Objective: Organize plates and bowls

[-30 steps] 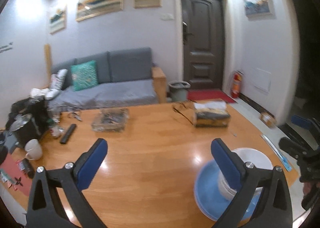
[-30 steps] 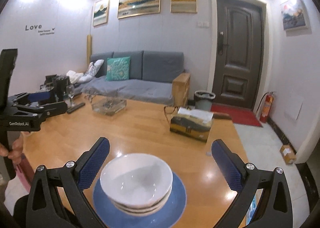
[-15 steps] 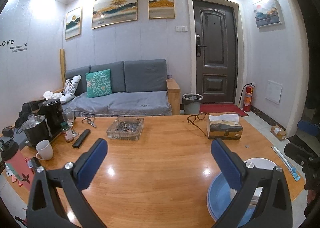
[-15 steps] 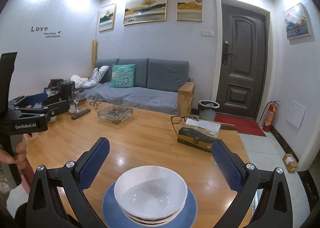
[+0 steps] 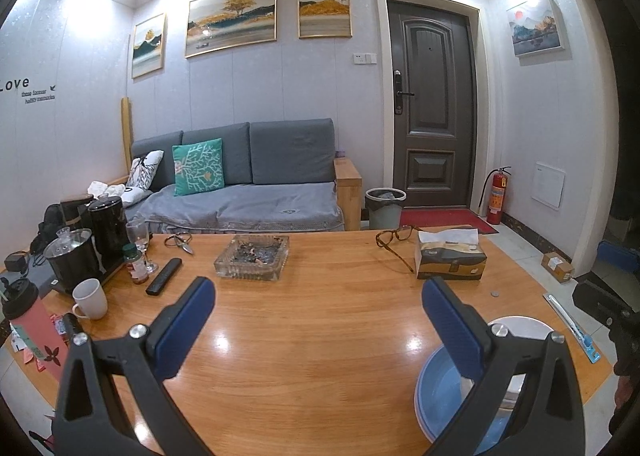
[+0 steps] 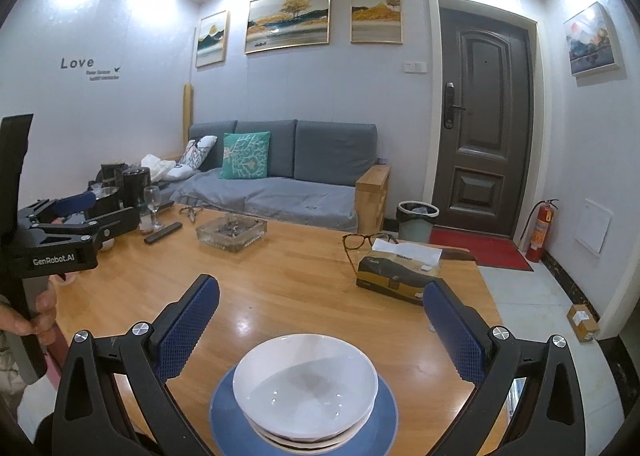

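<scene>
A stack of white bowls [image 6: 306,384] sits on a blue plate [image 6: 376,422] at the near edge of the wooden table [image 6: 288,280]. My right gripper [image 6: 320,324] is open and empty, raised above and just behind the stack. In the left wrist view the plate [image 5: 438,392] and the bowl rim [image 5: 520,324] show at the lower right, partly hidden by my right finger. My left gripper [image 5: 318,320] is open and empty over bare table, to the left of the stack; it also shows in the right wrist view [image 6: 68,215].
A tissue box [image 5: 450,256] and glasses [image 5: 394,238] lie at the far right, a glass ashtray [image 5: 252,258] in the middle. A remote [image 5: 163,276], white mug [image 5: 90,298], pink bottle [image 5: 30,324], kettles and a wine glass crowd the left edge.
Both grippers have risen and tilted up, so the stack has slid lower in both views and more of the room shows. Both stay open.
</scene>
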Motion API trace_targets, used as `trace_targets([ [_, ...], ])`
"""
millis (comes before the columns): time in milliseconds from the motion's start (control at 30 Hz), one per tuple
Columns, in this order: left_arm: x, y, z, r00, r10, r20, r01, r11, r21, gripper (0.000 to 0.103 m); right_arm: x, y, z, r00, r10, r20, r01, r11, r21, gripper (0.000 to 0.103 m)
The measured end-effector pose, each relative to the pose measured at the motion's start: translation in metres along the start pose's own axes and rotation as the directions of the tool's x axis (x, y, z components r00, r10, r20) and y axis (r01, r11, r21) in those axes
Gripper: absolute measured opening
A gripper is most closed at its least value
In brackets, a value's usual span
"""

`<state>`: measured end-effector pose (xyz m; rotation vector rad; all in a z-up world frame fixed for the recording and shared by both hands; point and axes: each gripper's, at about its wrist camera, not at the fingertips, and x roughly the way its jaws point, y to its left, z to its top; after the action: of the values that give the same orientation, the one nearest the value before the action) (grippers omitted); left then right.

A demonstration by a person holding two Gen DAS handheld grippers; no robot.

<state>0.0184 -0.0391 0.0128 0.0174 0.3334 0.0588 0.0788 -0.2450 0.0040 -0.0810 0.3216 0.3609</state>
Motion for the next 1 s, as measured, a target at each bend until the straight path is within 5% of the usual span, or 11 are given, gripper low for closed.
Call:
trace_targets([
  [1000,0.0008,-0.0057,-0.0022,1.000,-0.024,-0.002,0.024,1.000,-0.003,0.103,-0.0023,-0.0025,0.0010,1.000,0.001,0.004,-0.001,1.000,0.011,0.101],
])
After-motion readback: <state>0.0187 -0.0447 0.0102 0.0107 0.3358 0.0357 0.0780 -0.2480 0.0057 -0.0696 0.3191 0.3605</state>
